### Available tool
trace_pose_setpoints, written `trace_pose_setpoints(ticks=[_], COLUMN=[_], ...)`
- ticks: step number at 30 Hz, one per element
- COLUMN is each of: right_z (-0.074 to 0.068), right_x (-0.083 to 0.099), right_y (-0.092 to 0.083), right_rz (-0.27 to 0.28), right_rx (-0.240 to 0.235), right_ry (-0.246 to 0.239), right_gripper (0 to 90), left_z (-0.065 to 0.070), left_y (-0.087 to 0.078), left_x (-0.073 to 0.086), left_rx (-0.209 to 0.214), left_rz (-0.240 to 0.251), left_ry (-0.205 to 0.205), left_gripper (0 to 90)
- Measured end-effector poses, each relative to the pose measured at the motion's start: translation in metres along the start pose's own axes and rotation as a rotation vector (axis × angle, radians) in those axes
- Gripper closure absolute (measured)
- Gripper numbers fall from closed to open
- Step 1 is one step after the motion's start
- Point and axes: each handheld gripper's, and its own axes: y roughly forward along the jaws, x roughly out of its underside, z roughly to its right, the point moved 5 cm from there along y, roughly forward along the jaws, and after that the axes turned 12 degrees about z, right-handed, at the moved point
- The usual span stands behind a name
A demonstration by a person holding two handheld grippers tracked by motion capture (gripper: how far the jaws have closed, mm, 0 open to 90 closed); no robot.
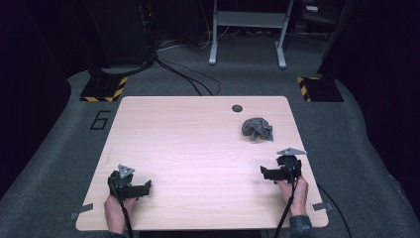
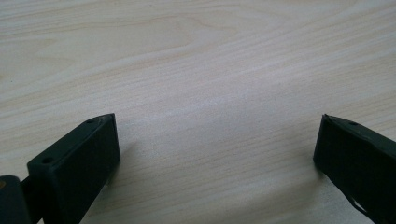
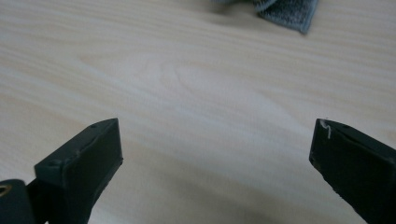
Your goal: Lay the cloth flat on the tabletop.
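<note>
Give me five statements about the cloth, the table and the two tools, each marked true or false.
1. The grey cloth lies crumpled on the table. True.
2. The right tool grips the cloth. False: its jaws are open with nothing between them.
3. The left tool is open. True.
4. The cloth lies nearer the left tool. False: it lies nearer the right one.
5. A dark round spot sits beyond the cloth. True.
</note>
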Motion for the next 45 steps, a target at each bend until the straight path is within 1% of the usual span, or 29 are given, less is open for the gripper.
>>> trace_pose_setpoints(ticks=[1, 2, 3, 4, 5, 6, 7, 8, 9, 13, 19, 20, 22, 23, 25, 27, 30, 32, 33, 34, 35, 37, 38, 39, 40, 41, 42, 43, 45], right_z=[0.002, 0.002, 0.004, 0.004, 0.007, 0.009, 0.010, 0.010, 0.013, 0.016, 0.020, 0.021, 0.022, 0.022, 0.025, 0.026, 0.026, 0.027, 0.028, 0.029, 0.029, 0.030, 0.030, 0.030, 0.030, 0.030, 0.029, 0.029, 0.028], right_x=[-0.011, -0.011, -0.022, -0.022, -0.027, -0.035, -0.039, -0.039, -0.046, -0.059, -0.076, -0.079, -0.084, -0.086, -0.088, -0.088, -0.087, -0.085, -0.084, -0.080, -0.080, -0.077, -0.076, -0.074, -0.074, -0.074, -0.074, -0.074, -0.077], right_y=[0.007, 0.007, 0.015, 0.015, 0.019, 0.028, 0.032, 0.032, 0.040, 0.056, 0.081, 0.084, 0.092, 0.095, 0.104, 0.110, 0.116, 0.121, 0.123, 0.127, 0.127, 0.129, 0.130, 0.130, 0.130, 0.130, 0.129, 0.129, 0.126], right_rz=[-0.004, -0.004, -0.002, -0.002, -0.004, -0.003, -0.006, -0.006, -0.014, -0.016, -0.017, -0.017, -0.027, -0.031, -0.040, -0.043, -0.057, -0.067, -0.070, -0.086, -0.086, -0.085, -0.087, -0.079, -0.079, -0.074, -0.073, -0.073, -0.050], right_rx=[0.004, 0.004, 0.002, 0.002, -0.003, 0.002, 0.003, 0.003, 0.003, 0.009, 0.021, 0.032, 0.030, 0.041, 0.037, 0.054, 0.058, 0.061, 0.067, 0.083, 0.083, 0.087, 0.089, 0.089, 0.089, 0.091, 0.092, 0.092, 0.090], right_ry=[0.000, 0.000, -0.005, -0.005, -0.010, -0.003, 0.000, 0.000, 0.001, 0.003, 0.010, -0.002, 0.001, -0.003, -0.005, -0.006, 0.003, -0.008, -0.014, -0.016, -0.016, -0.030, -0.025, -0.034, -0.034, -0.027, -0.026, -0.026, -0.035], right_gripper=[2.5, 2.5, 3.3, 3.3, 3.3, 3.3, 3.4, 3.4, 3.5, 4.3, 4.8, 4.9, 5.4, 5.6, 5.8, 7.7, 10.3, 16.1, 24.4, 33.4, 33.4, 45.3, 50.6, 61.1, 61.1, 69.2, 71.7, 71.7, 75.1], left_z=[0.000, 0.000, -0.001, -0.001, -0.001, 0.000, -0.001, -0.001, -0.001, -0.001, 0.000, 0.000, 0.000, 0.000, 0.000, 0.000, 0.000, 0.000, -0.001, 0.000, 0.000, -0.001, -0.001, -0.001, -0.001, -0.001, -0.001, -0.001, -0.001], left_y=[0.000, 0.000, -0.001, -0.001, -0.001, -0.001, -0.001, -0.001, -0.001, -0.001, -0.001, -0.001, -0.001, -0.001, -0.001, -0.001, -0.001, -0.001, 0.000, -0.001, -0.001, -0.001, -0.001, -0.001, -0.001, -0.001, -0.001, -0.001, -0.001], left_x=[0.000, 0.000, 0.000, 0.000, 0.000, 0.000, 0.000, 0.000, 0.000, 0.000, 0.000, 0.000, 0.000, 0.000, 0.000, 0.000, 0.000, 0.000, 0.000, 0.000, 0.000, 0.000, 0.000, 0.000, 0.000, 0.000, 0.000, 0.000, 0.000], left_rx=[0.000, 0.000, 0.004, 0.004, 0.004, 0.003, 0.002, 0.002, 0.003, 0.002, 0.003, 0.003, 0.003, 0.003, 0.003, 0.003, 0.003, 0.004, 0.003, 0.003, 0.003, 0.004, 0.004, 0.004, 0.004, 0.004, 0.004, 0.004, 0.004], left_rz=[0.000, 0.000, -0.009, -0.009, -0.008, -0.007, -0.008, -0.008, -0.009, -0.008, -0.008, -0.008, -0.008, -0.008, -0.008, -0.008, -0.007, -0.007, -0.003, -0.003, -0.003, -0.004, -0.003, -0.005, -0.005, -0.005, -0.005, -0.005, -0.005], left_ry=[0.000, 0.000, 0.011, 0.011, 0.010, 0.001, 0.011, 0.011, 0.010, 0.010, 0.010, 0.010, 0.010, 0.010, 0.010, 0.011, 0.011, 0.012, 0.013, 0.014, 0.014, 0.015, 0.015, 0.016, 0.016, 0.017, 0.017, 0.017, 0.017], left_gripper=[0.2, 0.2, 0.2, 0.2, 0.2, 0.2, 0.2, 0.2, 0.3, 0.3, 0.4, 0.4, 0.4, 0.4, 0.4, 0.4, 0.4, 0.4, 0.5, 0.5, 0.5, 0.5, 0.5, 0.5, 0.5, 0.5, 0.5, 0.5, 0.5])
